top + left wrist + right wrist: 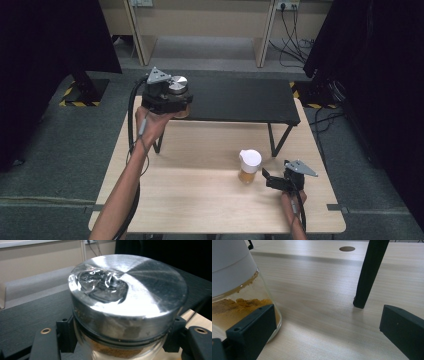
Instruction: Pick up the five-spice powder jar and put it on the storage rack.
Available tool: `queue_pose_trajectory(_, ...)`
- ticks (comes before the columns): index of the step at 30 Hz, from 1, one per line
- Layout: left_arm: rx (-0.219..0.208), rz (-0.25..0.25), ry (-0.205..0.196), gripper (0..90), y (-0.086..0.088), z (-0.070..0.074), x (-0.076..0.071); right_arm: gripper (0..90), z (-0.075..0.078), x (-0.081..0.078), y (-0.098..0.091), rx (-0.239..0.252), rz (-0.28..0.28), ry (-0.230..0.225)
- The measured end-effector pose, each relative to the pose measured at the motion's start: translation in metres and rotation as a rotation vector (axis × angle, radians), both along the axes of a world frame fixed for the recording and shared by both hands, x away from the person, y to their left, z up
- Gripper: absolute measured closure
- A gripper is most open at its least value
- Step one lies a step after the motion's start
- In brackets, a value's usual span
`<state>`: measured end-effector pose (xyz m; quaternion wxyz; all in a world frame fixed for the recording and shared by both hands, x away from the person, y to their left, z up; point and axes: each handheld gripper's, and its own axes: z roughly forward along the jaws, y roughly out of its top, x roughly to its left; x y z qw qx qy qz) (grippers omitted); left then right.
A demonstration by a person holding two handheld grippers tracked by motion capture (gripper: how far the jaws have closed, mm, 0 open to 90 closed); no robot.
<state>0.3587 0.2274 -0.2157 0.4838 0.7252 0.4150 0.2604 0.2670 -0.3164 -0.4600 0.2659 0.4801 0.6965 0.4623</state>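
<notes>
My left gripper (176, 101) is clamped around a glass jar with a silver metal lid (127, 286) — brown powder shows under the lid — and holds it in the air at the left end of the black shelf (240, 100), level with its top. Right of that, below the shelf's front edge, a second jar with a white lid (249, 166) stands on the wooden table (200, 200). My right gripper (268, 179) rests just beside that jar, jaws spread and grasping nothing — one jaw sits close against the glass.
</notes>
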Motion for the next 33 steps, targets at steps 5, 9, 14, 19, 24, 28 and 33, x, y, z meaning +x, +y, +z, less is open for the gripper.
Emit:
queue_pose_trajectory(5,0.022,0.04,-0.009,30.9,-0.006,-0.004,0.009,0.8,0.0,0.0,-0.001,0.004,0.0,0.002)
queue_pose_trajectory(9,0.032,0.06,-0.015,30.9,-0.011,-0.009,0.013,0.8,0.0,0.0,-0.001,0.004,0.0,0.0)
queue_pose_trajectory(14,0.03,0.081,-0.02,30.9,-0.015,-0.018,0.017,0.8,-0.001,0.0,-0.002,0.015,-0.001,-0.004)
queue_pose_trajectory(19,0.029,0.086,-0.019,30.9,-0.017,-0.023,0.022,0.8,-0.002,0.0,-0.003,0.022,-0.002,-0.005)
queue_pose_trajectory(24,0.02,0.105,-0.03,30.9,-0.019,-0.03,0.024,0.8,-0.002,0.0,-0.003,0.02,0.0,-0.006)
queue_pose_trajectory(28,0.018,0.117,-0.036,30.9,-0.019,-0.034,0.026,0.8,-0.002,0.0,-0.002,0.016,0.001,-0.006)
queue_pose_trajectory(33,-0.013,0.119,-0.028,30.3,-0.015,-0.038,0.027,0.8,-0.002,0.0,-0.002,0.016,0.002,-0.007)
